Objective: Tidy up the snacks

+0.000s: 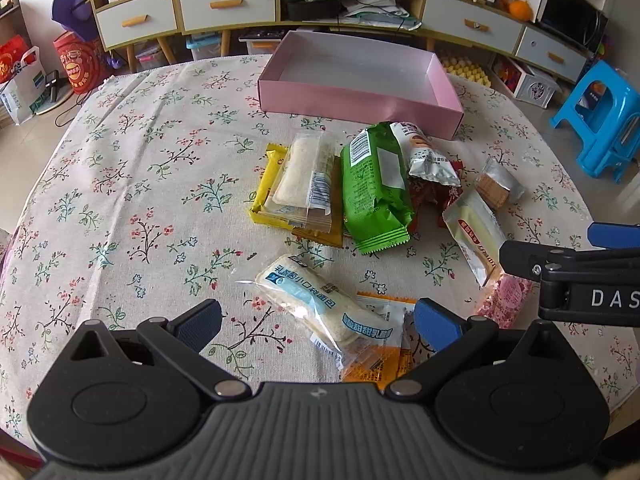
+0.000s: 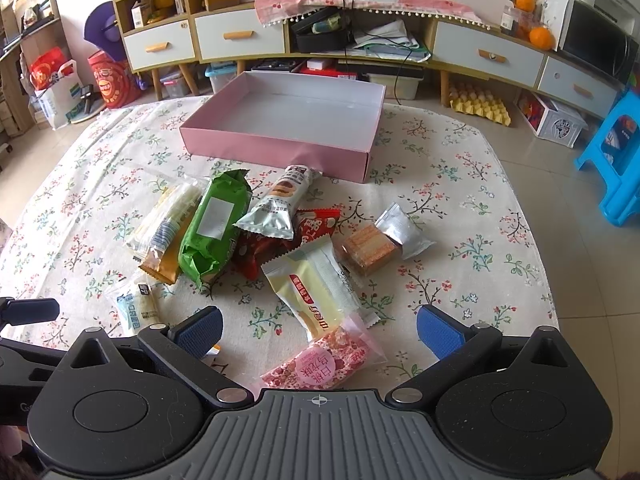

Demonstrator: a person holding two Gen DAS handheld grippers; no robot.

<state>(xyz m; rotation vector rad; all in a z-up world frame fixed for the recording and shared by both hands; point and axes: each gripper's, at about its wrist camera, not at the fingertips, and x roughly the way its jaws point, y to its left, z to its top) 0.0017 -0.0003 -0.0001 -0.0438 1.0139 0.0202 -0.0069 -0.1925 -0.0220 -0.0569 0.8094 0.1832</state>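
Floral tablecloth (image 1: 120,168): both fingers apart, bread packet (image 1: 320,308) between left fingers (image 1: 200,322).

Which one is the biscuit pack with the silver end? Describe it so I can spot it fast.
Start at the pink box on the floral tablecloth and come toward the camera to the snack pile. At the pile's right edge, apart from the rest, lies the biscuit pack: the only clear wrapper showing square brown biscuits, with a crumpled silver end.

One pink box (image 2: 276,148) sits beyond the fingers. Ahead of them, one green packet (image 2: 214,226), one silver packet (image 2: 280,210), one red packet (image 2: 316,228), and two clear-wrapped white bread packs (image 1: 306,178) (image 1: 320,306).
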